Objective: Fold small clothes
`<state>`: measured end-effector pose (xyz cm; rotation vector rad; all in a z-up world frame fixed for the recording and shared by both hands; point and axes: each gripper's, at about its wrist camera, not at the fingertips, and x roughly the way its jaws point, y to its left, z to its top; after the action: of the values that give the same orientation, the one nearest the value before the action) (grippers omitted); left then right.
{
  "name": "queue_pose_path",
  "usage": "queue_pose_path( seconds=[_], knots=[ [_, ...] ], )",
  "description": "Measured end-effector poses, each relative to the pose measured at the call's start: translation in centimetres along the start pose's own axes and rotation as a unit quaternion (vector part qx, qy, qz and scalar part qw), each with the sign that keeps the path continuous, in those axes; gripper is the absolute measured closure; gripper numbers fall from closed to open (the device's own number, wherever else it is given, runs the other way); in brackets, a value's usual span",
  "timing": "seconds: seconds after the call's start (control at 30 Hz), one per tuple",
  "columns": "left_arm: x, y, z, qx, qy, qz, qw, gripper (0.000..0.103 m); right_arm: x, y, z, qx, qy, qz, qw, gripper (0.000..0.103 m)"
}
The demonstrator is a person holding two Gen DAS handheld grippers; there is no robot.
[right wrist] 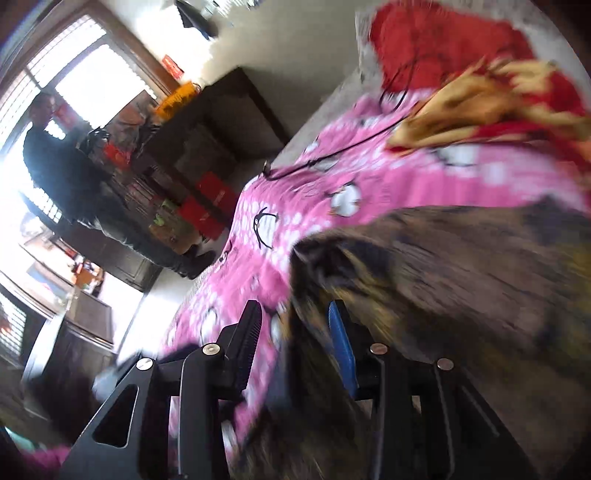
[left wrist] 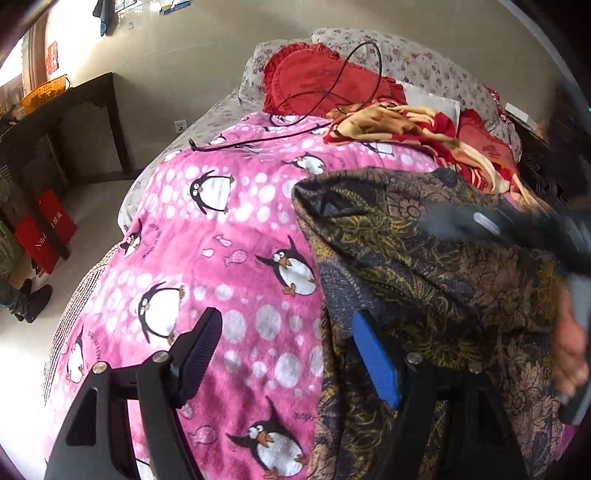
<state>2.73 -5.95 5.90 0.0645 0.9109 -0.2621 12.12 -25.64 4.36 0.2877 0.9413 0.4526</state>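
Left tool [left wrist: 284,350] gapes over the brown floral garment's [left wrist: 424,258] edge; right tool [right wrist: 295,328] also open, blurred. Pinch the hem squarely on the penguin blanket [left wrist: 221,229] before folding.

Daylight, bright overall. Left wrist view mostly sharp; motion blur only at right edge, sun patch upper left on wall [left wrist: 74,33]. Right wrist view heavily motion-blurred, window [right wrist: 74,74] at upper left blown out. Fisheye bending, dark corners both.
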Motion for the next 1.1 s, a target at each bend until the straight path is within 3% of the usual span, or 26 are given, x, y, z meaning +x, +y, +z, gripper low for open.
queue_pose_path(
  seconds=[0.07, 0.2, 0.37, 0.47, 0.57, 0.63, 0.7, 0.87, 0.9, 0.97, 1.07, 1.1],
  knots=[
    [0.2, -0.5, -0.1, 0.0, 0.005, 0.004, 1.0, 0.026, -2.8, -0.7, -2.6, -0.019, -0.006, -0.071, 0.997, 0.071],
    [0.2, -1.4, -0.3, 0.005, 0.009, 0.013, 0.9999, 0.026, -6.0, -3.2, -6.9, -0.01, 0.002, -0.156, 0.988, 0.071],
    [-0.2, -2.2, -0.4, 0.011, 0.009, 0.02, 0.9997, 0.026, -9.8, -7.0, -10.3, 0.058, -0.001, -0.171, 0.983, 0.071],
    [-0.2, -2.5, -0.5, 0.009, 0.014, 0.014, 0.9998, 0.026, -12.5, -7.6, -12.0, 0.065, -0.013, -0.198, 0.978, 0.071],
    [0.1, -2.3, -0.1, -0.004, 0.009, -0.004, 0.9999, 0.023, -15.4, -8.2, -12.1, 0.059, -0.052, -0.262, 0.962, 0.071],
    [1.1, -2.2, 0.2, -0.009, 0.022, 0.0, 0.9997, 0.019, -18.2, -8.9, -12.9, 0.061, -0.081, -0.317, 0.943, 0.071],
    [2.4, -2.1, 0.4, -0.013, 0.036, 0.006, 0.9992, 0.019, -20.0, -10.3, -12.8, 0.082, -0.1, -0.34, 0.931, 0.071],
    [4.2, -2.4, 0.8, -0.015, 0.043, 0.017, 0.9988, 0.019, -22.8, -15.1, -12.3, 0.146, -0.106, -0.362, 0.915, 0.062],
    [4.6, -2.6, 0.8, -0.011, 0.047, 0.022, 0.9986, 0.019, -22.5, -16.3, -12.1, 0.159, -0.097, -0.354, 0.916, 0.061],
    [5.0, -2.9, 0.7, -0.007, 0.051, 0.028, 0.9983, 0.019, -21.8, -17.9, -12.0, 0.174, -0.087, -0.326, 0.925, 0.061],
    [5.2, -3.2, 0.7, -0.001, 0.052, 0.034, 0.9981, 0.019, -19.9, -19.4, -11.5, 0.185, -0.085, -0.239, 0.95, 0.062],
    [5.3, -3.3, 0.7, 0.002, 0.054, 0.037, 0.9979, 0.019, -19.4, -19.3, -11.3, 0.174, -0.082, -0.229, 0.954, 0.067]
  ],
)
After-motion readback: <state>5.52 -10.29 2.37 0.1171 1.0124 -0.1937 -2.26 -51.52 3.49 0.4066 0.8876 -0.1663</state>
